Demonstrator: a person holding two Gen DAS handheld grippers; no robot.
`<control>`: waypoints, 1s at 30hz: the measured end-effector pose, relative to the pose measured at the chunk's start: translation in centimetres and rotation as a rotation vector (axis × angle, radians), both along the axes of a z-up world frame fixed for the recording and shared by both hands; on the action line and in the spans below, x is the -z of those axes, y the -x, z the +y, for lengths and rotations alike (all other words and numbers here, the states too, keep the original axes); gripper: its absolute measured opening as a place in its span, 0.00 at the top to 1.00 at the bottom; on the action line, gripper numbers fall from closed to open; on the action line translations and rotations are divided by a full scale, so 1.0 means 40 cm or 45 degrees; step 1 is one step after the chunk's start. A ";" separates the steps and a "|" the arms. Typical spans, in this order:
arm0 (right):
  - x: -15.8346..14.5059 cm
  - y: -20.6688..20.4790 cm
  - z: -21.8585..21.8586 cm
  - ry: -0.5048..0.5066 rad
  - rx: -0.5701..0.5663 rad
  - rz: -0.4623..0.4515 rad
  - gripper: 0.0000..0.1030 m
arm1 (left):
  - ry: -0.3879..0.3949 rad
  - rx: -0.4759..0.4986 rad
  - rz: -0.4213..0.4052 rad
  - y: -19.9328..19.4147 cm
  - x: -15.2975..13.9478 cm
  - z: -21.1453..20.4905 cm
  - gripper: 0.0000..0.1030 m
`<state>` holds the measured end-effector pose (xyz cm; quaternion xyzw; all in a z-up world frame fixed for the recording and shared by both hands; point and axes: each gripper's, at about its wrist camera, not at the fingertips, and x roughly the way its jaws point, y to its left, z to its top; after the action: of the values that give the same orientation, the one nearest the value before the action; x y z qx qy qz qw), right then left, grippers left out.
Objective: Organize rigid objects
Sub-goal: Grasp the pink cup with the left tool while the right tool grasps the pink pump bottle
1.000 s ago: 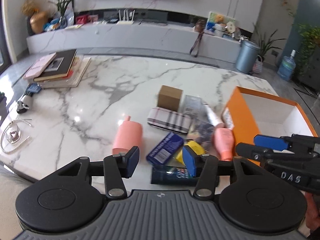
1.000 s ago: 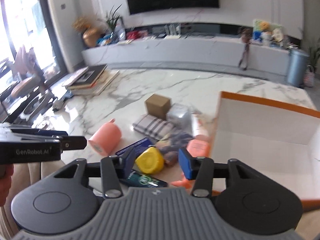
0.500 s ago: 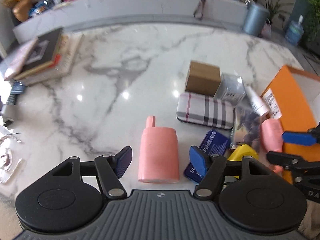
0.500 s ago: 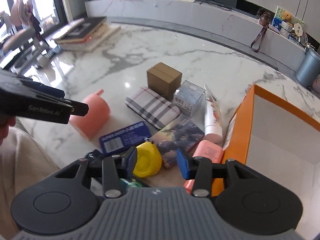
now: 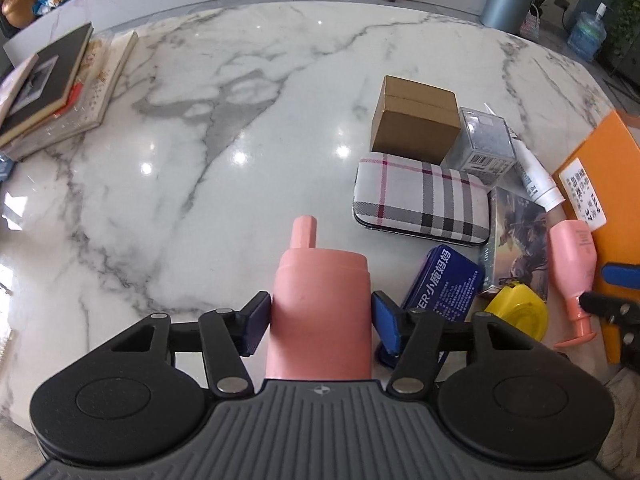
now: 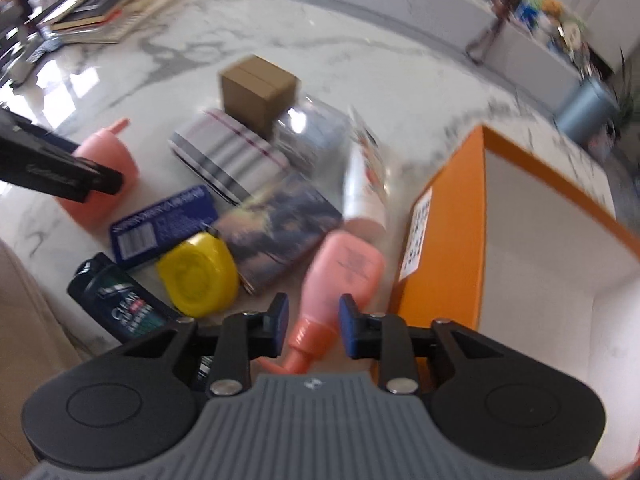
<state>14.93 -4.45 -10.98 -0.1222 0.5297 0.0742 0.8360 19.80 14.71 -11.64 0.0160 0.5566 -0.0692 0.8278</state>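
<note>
Left hand-held gripper point(image 5: 319, 318) angled down at the marble desk point(image 5: 224, 128), jaws just closed in from wider, pads now flat against both sides of the pink flask point(image 5: 320, 304). Flask lying on its side, narrow spout pointing away. Right hand-held gripper point(image 6: 312, 326) also angled down, jaws just narrowing, straddling the neck of the pink bottle point(image 6: 340, 276); pads beside it, contact not clear through the blur. Bottle lying just beside the orange box point(image 6: 444, 248), pump end toward the camera. Box open, white inside. Clustered between flask and box: blue tin point(image 5: 442, 280), yellow tape point(image 6: 198, 278), picture card point(image 6: 276, 232), plaid case point(image 5: 422, 198), brown box point(image 5: 416, 118), clear cube point(image 5: 482, 146), white tube point(image 5: 538, 184). Dark bottle point(image 6: 116, 300) at the near edge, touching the tape. Books point(image 5: 52, 88) stacked well apart at far left.
</note>
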 end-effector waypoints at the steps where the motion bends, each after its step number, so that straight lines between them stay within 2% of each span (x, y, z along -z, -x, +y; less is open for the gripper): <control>1: 0.000 0.000 -0.008 -0.029 0.028 0.018 0.59 | 0.006 -0.006 0.002 -0.002 0.002 0.002 0.40; 3: 0.000 0.008 -0.011 -0.079 0.074 0.050 0.51 | 0.016 -0.020 -0.009 0.000 -0.002 0.007 0.40; 7: 0.026 0.031 -0.012 -0.122 0.148 0.122 0.51 | 0.065 -0.035 -0.097 0.021 -0.038 0.008 0.40; 9: 0.045 0.033 -0.019 -0.135 0.181 0.150 0.57 | 0.067 -0.025 -0.122 0.035 -0.053 0.001 0.40; 11: 0.053 0.034 -0.025 -0.163 0.205 0.160 0.58 | 0.046 -0.023 -0.146 0.051 -0.062 -0.006 0.40; 13: 0.056 0.038 -0.025 -0.174 0.210 0.167 0.61 | 0.032 -0.029 -0.145 0.065 -0.064 -0.007 0.40; 15: 0.059 0.043 -0.029 -0.195 0.212 0.189 0.71 | 0.038 -0.039 -0.129 0.076 -0.059 -0.002 0.40; 16: 0.058 0.047 -0.032 -0.209 0.220 0.190 0.71 | 0.035 -0.048 -0.120 0.085 -0.054 0.001 0.40; 19: 0.046 0.060 -0.040 -0.221 0.220 0.156 0.72 | 0.021 -0.087 -0.113 0.106 -0.045 0.013 0.40; 20: 0.036 0.065 -0.040 -0.229 0.212 0.136 0.75 | 0.028 -0.099 -0.124 0.113 -0.050 0.017 0.40; 21: 0.024 0.072 -0.040 -0.237 0.202 0.115 0.84 | 0.035 -0.107 -0.143 0.120 -0.058 0.020 0.40; 22: 0.011 0.080 -0.038 -0.242 0.192 0.091 0.97 | 0.039 -0.109 -0.159 0.125 -0.068 0.020 0.40; 23: -0.002 0.088 -0.037 -0.239 0.185 0.062 1.00 | 0.040 -0.108 -0.170 0.129 -0.077 0.020 0.40; 27: -0.047 0.111 -0.043 -0.245 0.172 -0.045 1.00 | 0.043 -0.105 -0.198 0.142 -0.102 0.003 0.40; 29: -0.049 0.112 -0.041 -0.237 0.147 -0.061 0.99 | 0.050 -0.096 -0.214 0.149 -0.114 -0.010 0.40; 30: -0.046 0.111 -0.044 -0.247 0.135 -0.052 0.92 | 0.054 -0.092 -0.226 0.154 -0.119 -0.018 0.40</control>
<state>10.51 -6.20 -9.16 -0.0139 0.5085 0.0782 0.8574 13.65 14.00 -6.87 -0.0156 0.4798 -0.0491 0.8759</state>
